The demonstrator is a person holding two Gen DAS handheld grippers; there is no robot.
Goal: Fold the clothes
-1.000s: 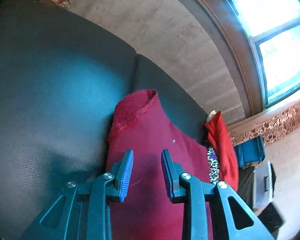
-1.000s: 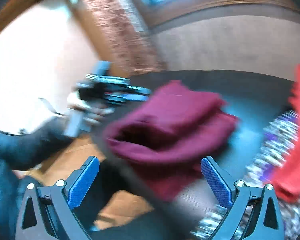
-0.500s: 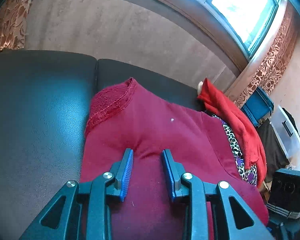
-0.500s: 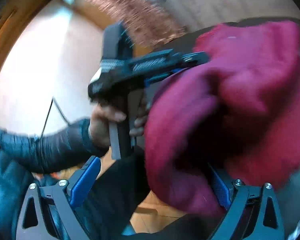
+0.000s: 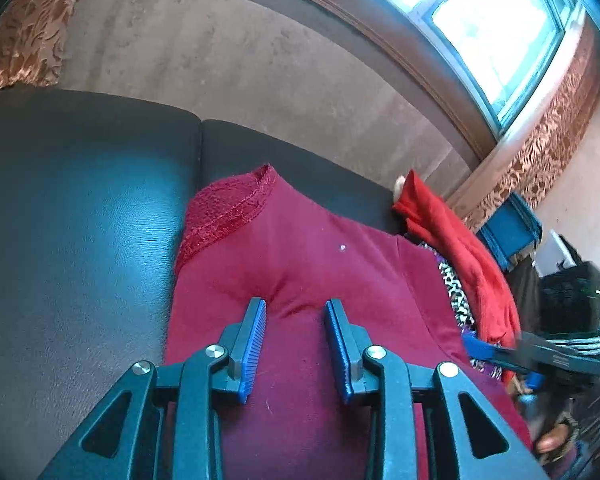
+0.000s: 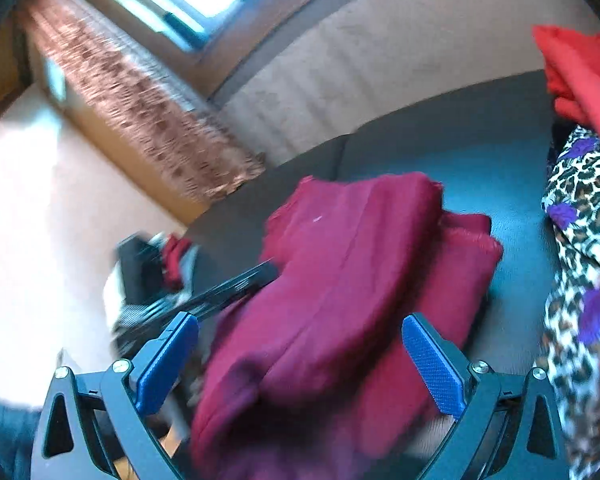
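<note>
Daylight pours through a window [image 5: 488, 24] at the upper right of the left wrist view, above a beige wall and a strip of patterned brown curtain [image 5: 540, 144]. Below the wall runs a dark leather sofa [image 5: 80, 220], its cushion seam just left of centre.

On the sofa lies a folded maroon garment [image 5: 300, 280], filling the lower middle of that view, with a textured hem showing at its upper left corner. The left gripper [image 5: 296, 344] sits low over it at the bottom centre, its blue-padded jaws partly apart. A small ridge of the maroon cloth rises at their tips, but the pads do not press on it. Right of the garment lie a leopard-print cloth [image 5: 456, 296] and, over that, a bright red garment [image 5: 452, 240]. At the far right edge of this view the right gripper's [image 6: 300, 360] dark body is blurred.

In the right wrist view, which is motion-blurred, the maroon garment occupies the centre in stacked folds on the sofa. The right gripper's jaws stand wide apart at the bottom of the frame, the near end of the garment lying between them without touching either pad. The leopard-print cloth and the red garment run down the right edge, and the other gripper shows at mid-left against the maroon cloth.
</note>
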